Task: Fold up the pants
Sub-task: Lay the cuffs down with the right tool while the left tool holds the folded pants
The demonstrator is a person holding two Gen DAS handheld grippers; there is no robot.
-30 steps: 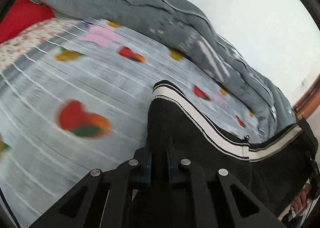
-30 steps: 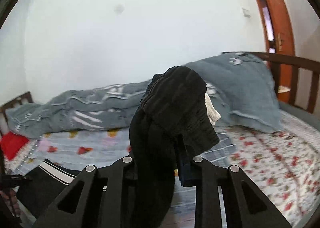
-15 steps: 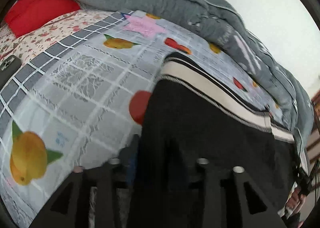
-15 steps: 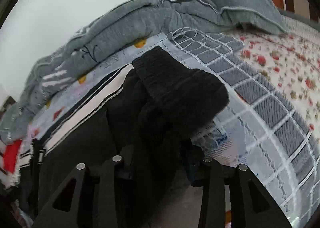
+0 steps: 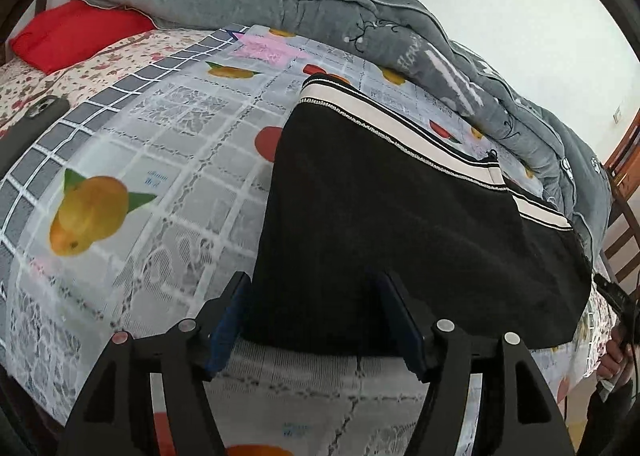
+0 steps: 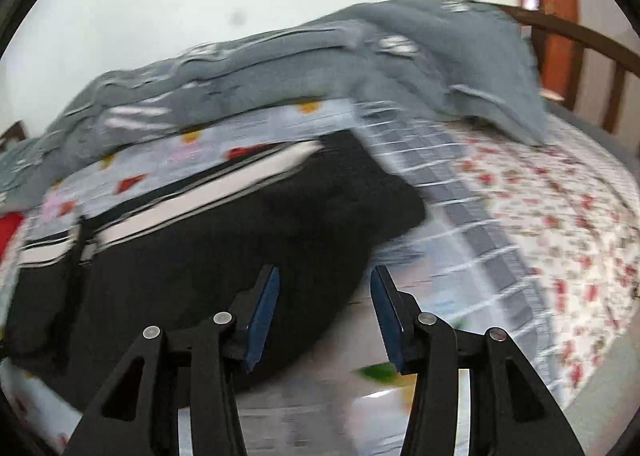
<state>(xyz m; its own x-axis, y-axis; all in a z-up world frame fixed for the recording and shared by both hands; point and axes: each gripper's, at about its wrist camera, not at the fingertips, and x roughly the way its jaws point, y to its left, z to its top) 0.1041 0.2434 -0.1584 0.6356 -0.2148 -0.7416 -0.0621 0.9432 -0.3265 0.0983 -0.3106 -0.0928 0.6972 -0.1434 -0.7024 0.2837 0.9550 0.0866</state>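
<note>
Black pants (image 5: 400, 216) with a cream and black side stripe (image 5: 400, 132) lie flat on the fruit-print bed sheet (image 5: 160, 160). My left gripper (image 5: 312, 308) is open, its blue pads on either side of the pants' near edge, not clamping it. In the blurred right wrist view the pants (image 6: 220, 252) lie on the bed with the ribbed waistband end (image 6: 360, 196) at the right. My right gripper (image 6: 324, 304) is open just over that near edge and holds nothing.
A grey quilt (image 5: 360, 20) runs along the wall side of the bed. A red pillow (image 5: 76, 32) and a dark phone (image 5: 36, 116) lie at the left. A grey pillow (image 6: 480, 68) and a wooden bed frame (image 6: 592, 40) are at the right.
Both grippers lowered the pants onto the bed and opened, letting go of the fabric. The pants now lie flat instead of hanging from the fingers. The right camera is still moving.
</note>
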